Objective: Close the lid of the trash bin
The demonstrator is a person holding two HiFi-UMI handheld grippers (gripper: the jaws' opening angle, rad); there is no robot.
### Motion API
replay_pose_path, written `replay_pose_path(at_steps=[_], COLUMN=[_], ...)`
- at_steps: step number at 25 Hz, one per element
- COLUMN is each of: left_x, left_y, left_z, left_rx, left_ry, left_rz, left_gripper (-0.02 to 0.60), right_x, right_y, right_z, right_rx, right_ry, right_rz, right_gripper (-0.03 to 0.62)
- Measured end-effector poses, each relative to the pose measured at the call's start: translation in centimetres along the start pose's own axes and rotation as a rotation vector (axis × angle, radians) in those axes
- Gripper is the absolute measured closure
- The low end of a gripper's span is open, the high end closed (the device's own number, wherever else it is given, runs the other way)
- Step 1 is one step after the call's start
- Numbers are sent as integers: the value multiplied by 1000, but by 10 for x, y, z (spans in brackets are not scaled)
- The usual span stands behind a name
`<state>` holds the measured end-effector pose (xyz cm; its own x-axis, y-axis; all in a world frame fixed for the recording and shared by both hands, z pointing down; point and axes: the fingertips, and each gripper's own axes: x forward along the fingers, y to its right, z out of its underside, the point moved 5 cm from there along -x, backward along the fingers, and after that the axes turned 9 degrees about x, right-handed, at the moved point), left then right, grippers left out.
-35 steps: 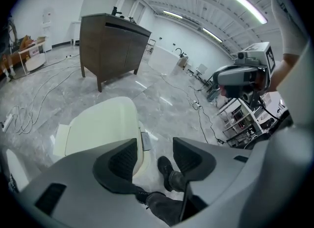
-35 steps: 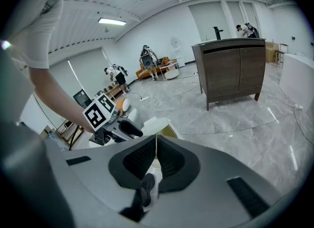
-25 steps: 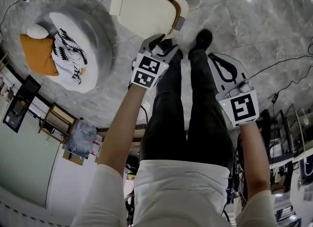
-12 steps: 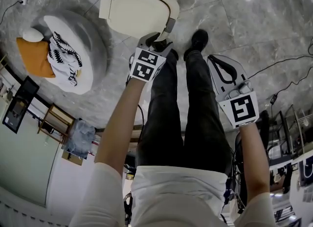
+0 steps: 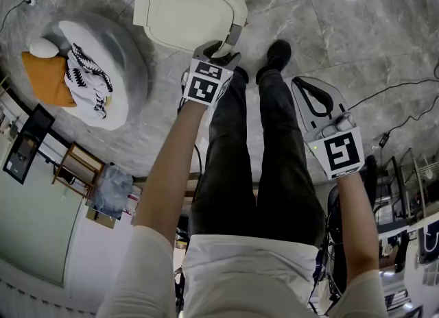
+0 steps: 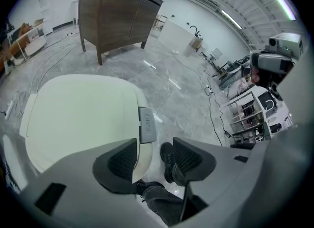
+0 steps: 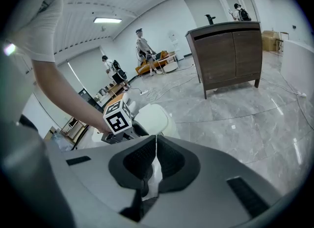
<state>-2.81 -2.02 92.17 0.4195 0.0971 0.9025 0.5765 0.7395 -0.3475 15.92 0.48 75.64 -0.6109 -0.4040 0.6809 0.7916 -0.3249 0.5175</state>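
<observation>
Cables trail across a lab hall's marble floor, past equipment racks, a cabinet and strip lights.

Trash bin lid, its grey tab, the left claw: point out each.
Trash bin lid (image 5: 188, 15), head view, centre of its top.
Grey tab (image 6: 146, 125), left gripper view, its middle.
Left claw (image 6: 154, 147), left gripper view, between fingertips.

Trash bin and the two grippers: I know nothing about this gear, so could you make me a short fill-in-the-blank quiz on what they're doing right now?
The left gripper holds its jaws ____.
The right gripper holds its jaws ____, with nothing between them.
The trash bin sits closest to the ____ gripper.
Missing words: open; shut; left.
</observation>
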Motion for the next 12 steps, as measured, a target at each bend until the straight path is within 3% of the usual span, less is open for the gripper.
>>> replay_pose_path(at_steps=[12], left_x=[-8], left_y=[1], left_z=[-5], left_rx=[-24], left_ry=[-7], left_rz=[-6], left_gripper=[341], right_x=[-3], right_y=[-6], right_z=[-3], right_rx=[-36], right_ry=[-11], right_rz=[-19], right_gripper=[563])
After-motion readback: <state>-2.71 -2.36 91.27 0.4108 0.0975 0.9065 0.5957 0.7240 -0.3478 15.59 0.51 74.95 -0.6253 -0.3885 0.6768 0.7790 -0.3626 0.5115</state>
